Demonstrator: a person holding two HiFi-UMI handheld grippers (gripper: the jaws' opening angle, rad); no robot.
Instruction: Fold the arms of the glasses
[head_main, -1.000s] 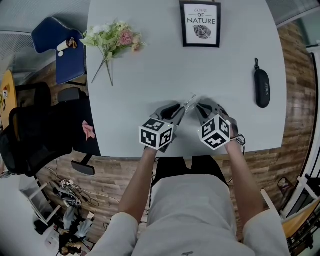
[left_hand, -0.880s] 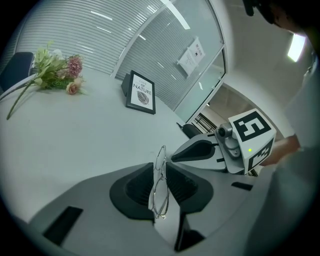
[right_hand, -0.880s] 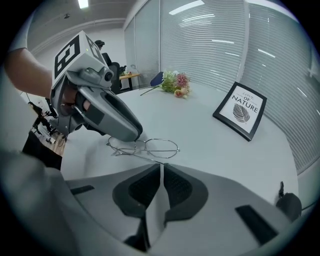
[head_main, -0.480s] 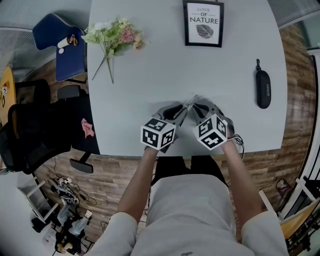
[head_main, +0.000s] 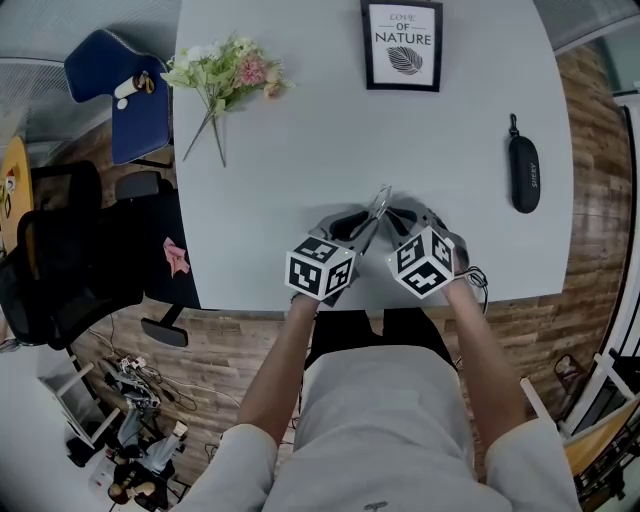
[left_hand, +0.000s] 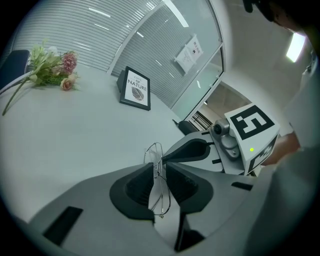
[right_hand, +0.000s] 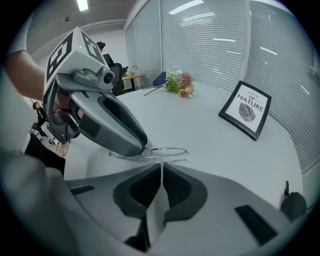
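A person stands at the near edge of a pale grey worktop (head_main: 300, 150), a hand-held claw in each hand, both tips meeting over the middle of that edge. The thin wire glasses (left_hand: 153, 151) hang between them, just above the surface and clear of it.

The left claw (left_hand: 160, 171) pinches the front of the glasses between its dark ribbed pads. One lens loop sticks out past the tips. It likely acts as the anchor, leaving the arms free to swing.

The right claw (right_hand: 161, 172) has just been closing. Its pads are pressed nearly together, with only a slit between them and nothing plainly seen in it. Its tips sit right at the wire. Whether they grip an arm cannot be made out; probably they are there to push one shut.

A bunch of flowers (head_main: 228, 75) lies at the far left corner, a framed picture (head_main: 401, 45) at the far edge, and a dark glasses case (head_main: 524, 178) by the right edge.
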